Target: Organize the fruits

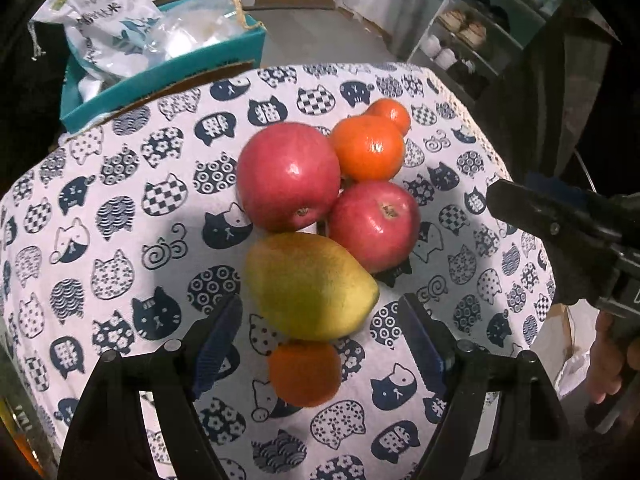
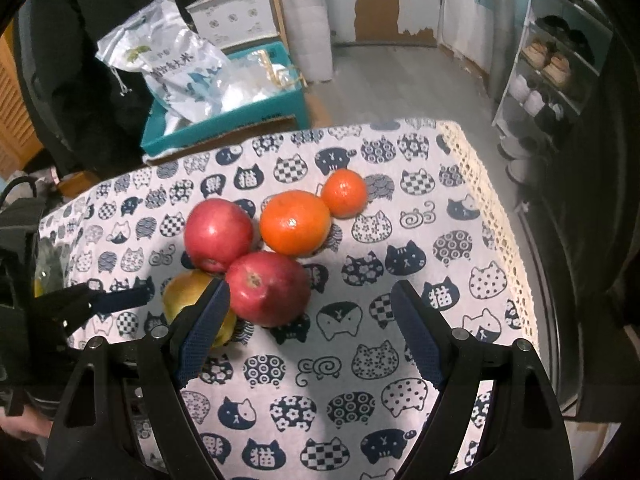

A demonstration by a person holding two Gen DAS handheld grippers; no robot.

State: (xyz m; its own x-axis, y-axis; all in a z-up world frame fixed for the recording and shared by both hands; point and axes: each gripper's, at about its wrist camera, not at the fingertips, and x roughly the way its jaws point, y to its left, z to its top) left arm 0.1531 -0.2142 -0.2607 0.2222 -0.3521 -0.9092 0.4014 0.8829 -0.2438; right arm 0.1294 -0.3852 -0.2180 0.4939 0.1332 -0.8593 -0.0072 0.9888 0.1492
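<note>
Several fruits lie bunched on the cat-print tablecloth (image 1: 120,208): a large red apple (image 1: 288,176), a second red apple (image 1: 374,226), a yellow-green pear (image 1: 310,288) and three oranges. The nearest orange (image 1: 304,374) and the pear's near end lie between the open fingers of my left gripper (image 1: 320,332), and neither pad touches them. My right gripper (image 2: 310,328) is open too, just short of the second apple (image 2: 268,288), with its left finger (image 2: 204,328) covering part of the pear (image 2: 186,290). A big orange (image 2: 295,222) and a small orange (image 2: 344,193) sit behind.
A teal box (image 1: 160,76) full of white bags stands beyond the table's far left edge. A shoe rack (image 2: 548,68) stands at the far right. The table's lace edge (image 2: 496,208) runs down the right. A hand (image 1: 604,360) holds the right gripper's handle.
</note>
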